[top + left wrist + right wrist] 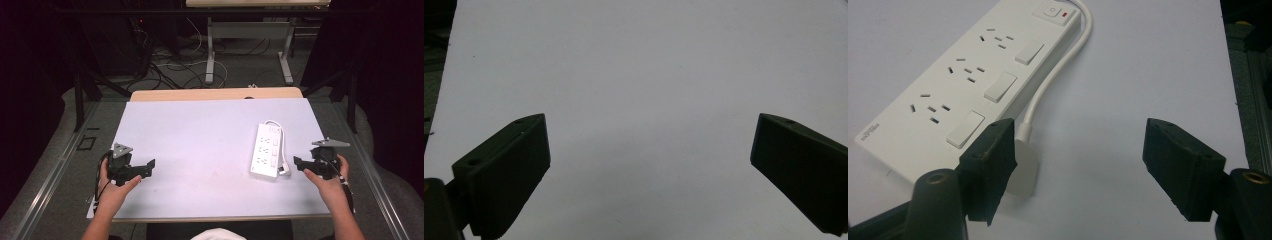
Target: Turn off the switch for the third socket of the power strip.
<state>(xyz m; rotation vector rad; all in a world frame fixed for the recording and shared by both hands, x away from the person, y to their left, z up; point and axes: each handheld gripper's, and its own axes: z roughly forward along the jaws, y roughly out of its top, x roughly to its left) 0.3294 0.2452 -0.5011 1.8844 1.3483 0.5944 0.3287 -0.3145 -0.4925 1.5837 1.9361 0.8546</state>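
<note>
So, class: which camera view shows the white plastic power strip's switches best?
The right gripper view: the white plastic power strip lies close up, with three rocker switches and a red-lit master switch plain. The high view shows it small, details blurred. The left gripper view faces bare tabletop.

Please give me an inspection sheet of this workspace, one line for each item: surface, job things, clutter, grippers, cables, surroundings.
Surface: white sheet laid over a wooden table; faint smudges, otherwise clean.
Job's things: white power strip lying flat on the right half, three socket groups with rocker switches, a main switch with a red mark at its far end.
Clutter: nothing seen.
Grippers: left gripper open over bare sheet; right gripper open, just beside the strip's plug, holding nothing.
Cables: the strip's white cord loops along its side to the plug; a gripper cable trails along the right forearm.
Surroundings: dark floor with loose cables, legs of another table behind.
</note>
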